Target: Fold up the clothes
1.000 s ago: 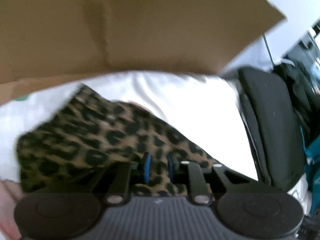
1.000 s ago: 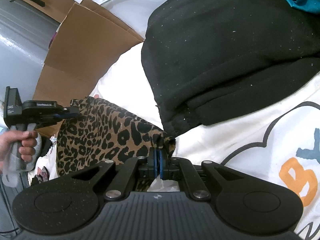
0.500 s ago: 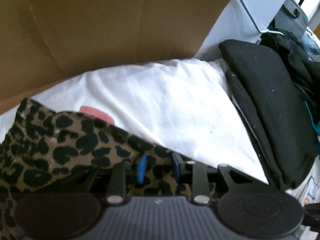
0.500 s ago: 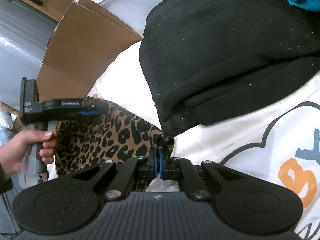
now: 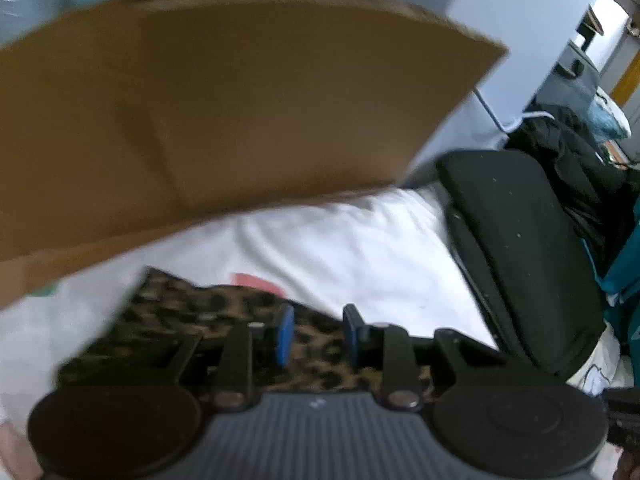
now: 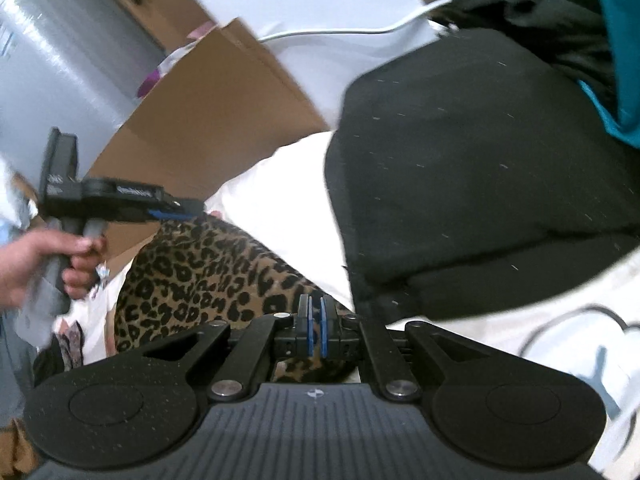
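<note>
On the white bedding (image 5: 352, 248), the leopard-print garment (image 6: 208, 276) lies spread between my two grippers. My right gripper (image 6: 315, 330) has its blue pads pinched nearly together on the garment's near edge. My left gripper (image 5: 314, 334) hovers at the far corner, fingers parted and gripping nothing, with cardboard (image 5: 240, 112) beyond.

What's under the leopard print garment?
The leopard print garment lies on a white sheet, with a pink patch peeking out at its far edge. Anything directly beneath the fabric is covered.
</note>
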The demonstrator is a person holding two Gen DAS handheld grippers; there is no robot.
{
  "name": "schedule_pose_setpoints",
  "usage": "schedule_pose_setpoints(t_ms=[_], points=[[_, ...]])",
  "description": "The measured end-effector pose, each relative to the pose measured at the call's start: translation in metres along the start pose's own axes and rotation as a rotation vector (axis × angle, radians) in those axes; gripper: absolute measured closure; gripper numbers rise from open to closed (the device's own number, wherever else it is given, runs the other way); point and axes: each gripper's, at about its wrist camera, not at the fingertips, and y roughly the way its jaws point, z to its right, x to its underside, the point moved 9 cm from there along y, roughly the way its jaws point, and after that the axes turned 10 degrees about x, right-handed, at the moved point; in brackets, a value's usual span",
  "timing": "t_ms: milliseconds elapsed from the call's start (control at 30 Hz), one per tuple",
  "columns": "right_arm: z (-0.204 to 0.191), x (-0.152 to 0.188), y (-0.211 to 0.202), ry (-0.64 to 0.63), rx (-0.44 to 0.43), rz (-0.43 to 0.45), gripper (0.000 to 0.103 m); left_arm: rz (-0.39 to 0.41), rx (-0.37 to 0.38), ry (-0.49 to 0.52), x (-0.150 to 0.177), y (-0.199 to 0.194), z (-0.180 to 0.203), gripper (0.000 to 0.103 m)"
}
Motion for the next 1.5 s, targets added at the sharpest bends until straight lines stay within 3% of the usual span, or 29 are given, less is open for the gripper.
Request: schedule_pose_setpoints(t_ms=[267,567,667,733,800,967,1067,1167,1333,1500], points=[[-0.031,-0.006,0.019,-0.082,-0.02,-0.009,0.1,0.025,-0.062,-0.016,0.002,-0.049,-0.048,0.075],[-0.033,0.011,0.04,-0.148,0.015,-0.087,0.1,-0.097,-0.074,-0.007,0.049,-0.017,-0.067,0.075],[-0.024,0.018,0.046,-0.156,0.058,-0.118,0.099,-0.099,-0.101,-0.02,0.055,-0.003,-0.075,0.08],[-0.018,0.019,0.048,-0.152,0.077,-0.128,0.096,-0.098,-0.133,-0.017,0.056,0.004,-0.079,0.094],[-0.015,0.019,0.049,-0.148,0.089,-0.138,0.097,-0.111,-0.16,0.006,0.057,0.011,-0.082,0.1],[-0.014,0.019,0.049,-0.173,0.094,-0.145,0.097,-0.143,-0.189,0.075,0.056,0.015,-0.078,0.1],[-0.014,0.02,0.048,-0.172,0.091,-0.145,0.097,-0.136,-0.178,0.042,0.05,0.0,-0.075,0.1],[-0.014,0.02,0.049,-0.159,0.091,-0.145,0.097,-0.115,-0.155,0.038,0.049,-0.024,-0.068,0.093],[-0.013,0.02,0.051,-0.138,0.092,-0.154,0.097,-0.115,-0.108,0.013,0.066,-0.048,-0.058,0.087],[-0.015,0.021,0.052,-0.162,0.09,-0.151,0.097,-0.169,-0.093,0.031,0.093,-0.036,-0.05,0.085]])
